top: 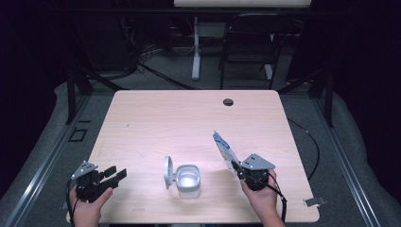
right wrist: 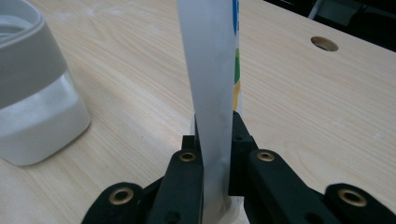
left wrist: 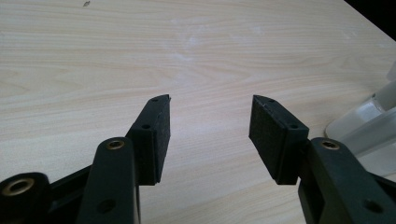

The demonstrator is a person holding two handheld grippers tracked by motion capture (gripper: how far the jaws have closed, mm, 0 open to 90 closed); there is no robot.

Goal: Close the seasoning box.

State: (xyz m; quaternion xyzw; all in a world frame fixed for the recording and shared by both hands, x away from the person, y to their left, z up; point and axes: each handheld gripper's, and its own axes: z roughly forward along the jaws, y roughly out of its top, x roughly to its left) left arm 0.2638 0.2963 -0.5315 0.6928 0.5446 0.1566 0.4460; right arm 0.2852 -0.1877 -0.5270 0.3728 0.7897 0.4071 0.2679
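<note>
**Right gripper clamps a flat packet; left gripper waits open**

The right gripper (top: 238,168) has its jaws pressed together on the lower end of a flat white packet (top: 224,149) with blue and green print. In the right gripper view the packet (right wrist: 212,79) rises straight up from between the jaws, edge-on. To the left of those jaws stands a white container (right wrist: 35,100) on the table (right wrist: 303,107), close by but not touching the packet. From above, the container (top: 188,179) is open, its lid (top: 168,172) standing up on the side away from the right gripper.

The left gripper (top: 113,173) holds its jaws wide apart with bare tabletop between them. The container's edge (left wrist: 373,126) shows just to the right of its jaws.
</note>
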